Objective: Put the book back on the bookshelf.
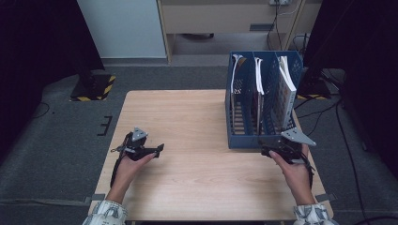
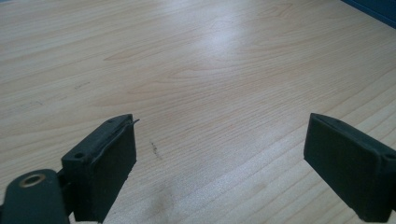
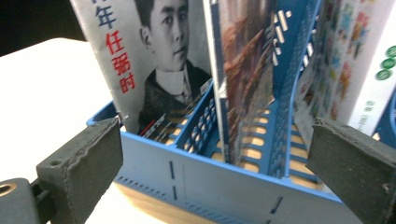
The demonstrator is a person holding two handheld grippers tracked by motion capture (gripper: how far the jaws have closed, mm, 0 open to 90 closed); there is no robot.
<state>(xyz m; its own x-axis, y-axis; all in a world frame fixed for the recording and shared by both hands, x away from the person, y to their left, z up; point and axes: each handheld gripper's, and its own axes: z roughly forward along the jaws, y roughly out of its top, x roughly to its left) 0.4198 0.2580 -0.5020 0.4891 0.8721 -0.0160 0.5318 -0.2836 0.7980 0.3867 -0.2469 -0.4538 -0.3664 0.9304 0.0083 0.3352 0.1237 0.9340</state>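
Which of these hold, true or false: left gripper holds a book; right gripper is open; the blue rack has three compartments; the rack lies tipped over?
1. The left gripper holds a book. False: its jaws are open over the bare table.
2. The right gripper is open. True, at the near wall of the blue rack.
3. The rack has three compartments. True, each holding a book or magazine.
4. The rack lies tipped over. False: it stands upright.
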